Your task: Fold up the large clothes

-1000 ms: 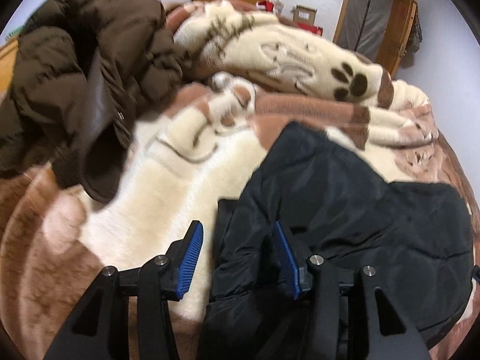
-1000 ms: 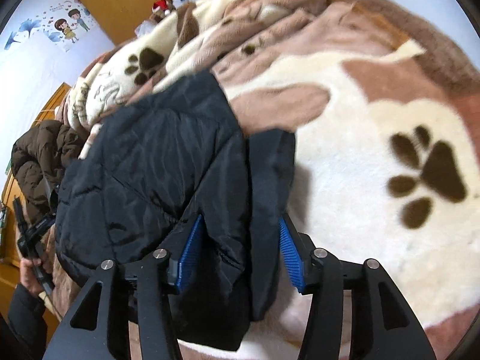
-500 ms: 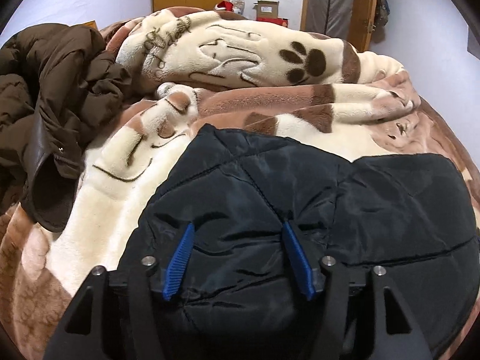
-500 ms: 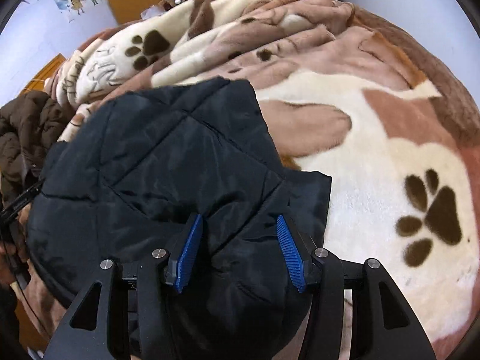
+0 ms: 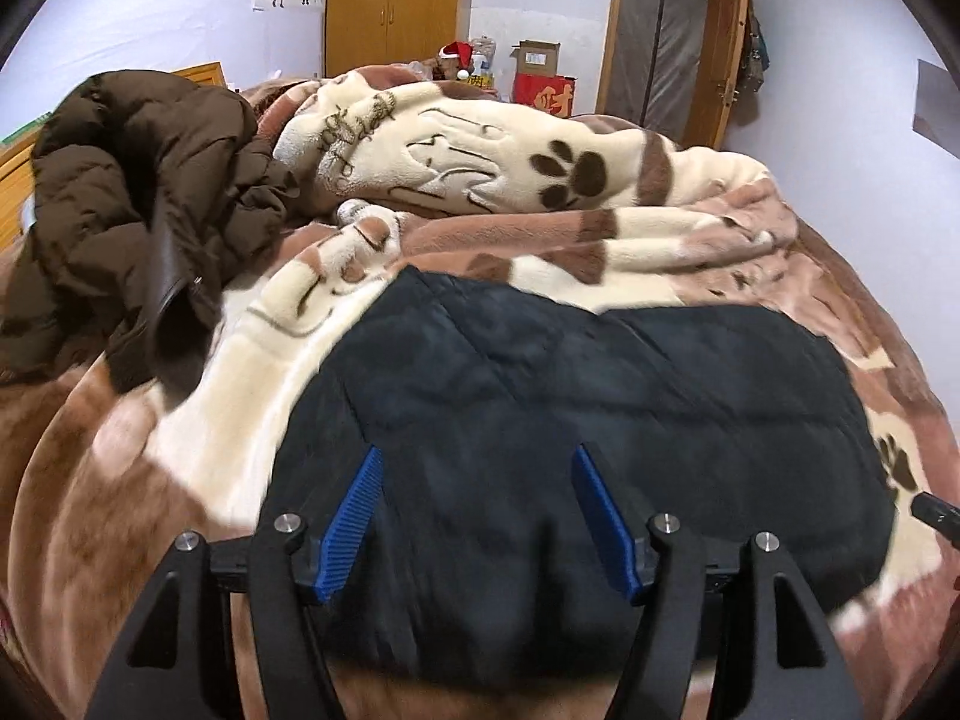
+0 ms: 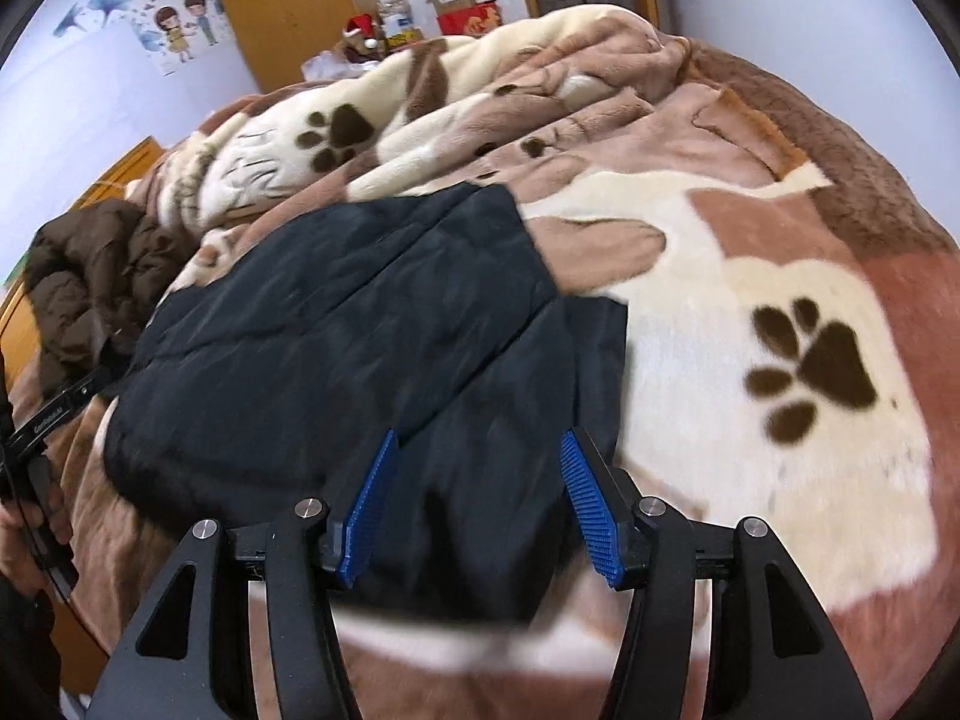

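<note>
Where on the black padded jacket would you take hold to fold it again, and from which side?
Take the black padded jacket by its near hem, one corner per gripper, coming in low from the near side. It lies flat on the paw-print blanket with that edge nearest both open grippers, so the fingers could probably slide under it.

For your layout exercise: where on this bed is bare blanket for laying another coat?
Free: the paw-print patch right of the black coat. Narrower: the cream strip between black and brown coat. Crowded: the bunched blanket behind.
</note>
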